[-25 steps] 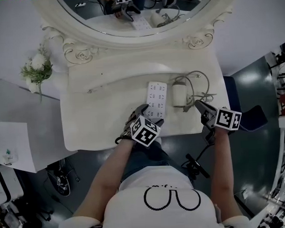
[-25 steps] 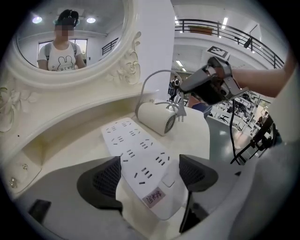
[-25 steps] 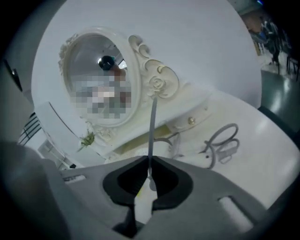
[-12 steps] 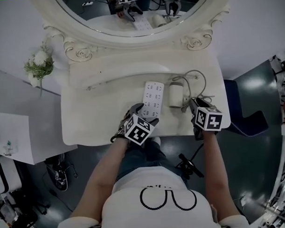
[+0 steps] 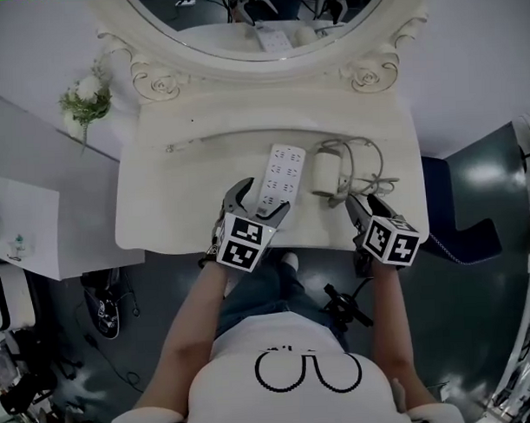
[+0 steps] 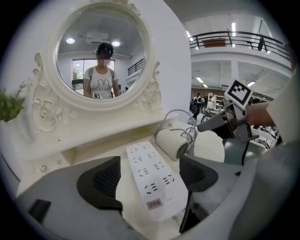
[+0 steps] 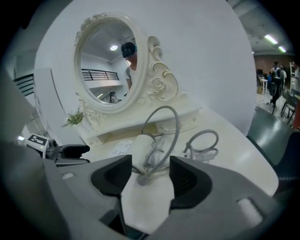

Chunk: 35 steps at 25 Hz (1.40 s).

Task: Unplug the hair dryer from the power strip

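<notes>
The left gripper holds its 2 jaws spread, flanking the near end of the power strip on the dressing table. Right of the power strip, the right gripper has just been opening its jaws, which stand spread and pinch nothing. The hair dryer lies just beside the power strip's right edge, with its plug loose farther right.

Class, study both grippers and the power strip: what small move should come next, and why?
Probably draw the left gripper back off the power strip: its sockets show no plug, the cord of the hair dryer lies loose, and the right gripper, its jaws just opened, holds nothing.
</notes>
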### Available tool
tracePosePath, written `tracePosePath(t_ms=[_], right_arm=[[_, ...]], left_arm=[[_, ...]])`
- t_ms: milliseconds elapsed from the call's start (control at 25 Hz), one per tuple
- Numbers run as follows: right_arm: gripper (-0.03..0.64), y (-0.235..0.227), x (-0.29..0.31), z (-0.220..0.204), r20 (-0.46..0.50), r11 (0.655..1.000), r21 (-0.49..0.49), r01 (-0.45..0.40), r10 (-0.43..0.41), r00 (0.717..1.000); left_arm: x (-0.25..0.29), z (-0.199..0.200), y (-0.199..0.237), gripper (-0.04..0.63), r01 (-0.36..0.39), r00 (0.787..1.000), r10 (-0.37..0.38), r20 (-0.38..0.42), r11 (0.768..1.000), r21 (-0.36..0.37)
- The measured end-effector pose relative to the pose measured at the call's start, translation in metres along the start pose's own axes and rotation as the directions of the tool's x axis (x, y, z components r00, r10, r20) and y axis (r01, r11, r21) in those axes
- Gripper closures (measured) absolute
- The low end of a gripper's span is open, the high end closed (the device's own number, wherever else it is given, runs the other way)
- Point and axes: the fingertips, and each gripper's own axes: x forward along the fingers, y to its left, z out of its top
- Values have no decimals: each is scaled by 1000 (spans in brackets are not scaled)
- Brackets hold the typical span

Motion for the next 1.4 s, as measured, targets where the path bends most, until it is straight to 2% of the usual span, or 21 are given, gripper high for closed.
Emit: tracePosePath(t_ms=[120,240,320,360,400,440,560,800,840,880,920,1120,1400], right_arm=[[371,11,-15,6,50,1000,-28,-7,8,999],[381,19,-28,15,111,997,-73,14,-6,994],[395,30,-39,23,172,995,-95,0,16,985],[425,37,-46,28,212,994,-110,-11,35,977],[557,45,-54,34,254,991,-133,-15,49,966],[617,51,-62,39,291,987,-164,-4,52,955],[618,69,-85,45,362,965,-252,73,24,932],[617,111,-130,45,473,939,-310,149,16,881],[617,118,-136,43,482,932,-322,166,11,876],[617,124,-143,41,490,926,-333,180,7,872],[617,130,-149,40,498,920,-341,192,3,867],[617,156,-174,31,539,904,-355,238,-10,842],[617,176,-207,35,596,899,-361,248,18,803]], left_arm=[[-18,22,0,209,-11,995,11,95,1000,-4],[-37,44,-2,210,-12,982,12,188,1000,-2],[-51,55,1,210,-18,971,21,237,1000,-15],[-58,59,5,212,-25,965,31,260,999,-25],[-65,63,8,212,-32,959,41,280,999,-36],[-72,67,11,212,-36,953,49,298,998,-46],[-95,71,18,215,-39,939,59,339,997,-64],[-145,74,20,223,-47,906,61,419,998,-44],[-155,74,22,259,-69,900,80,429,997,-39],[-165,73,25,455,-104,893,109,438,994,-34],[-174,73,28,598,-136,885,132,446,990,-23],[-208,76,20,598,-147,858,107,503,988,40],[-237,77,17,598,-160,827,133,546,987,2]])
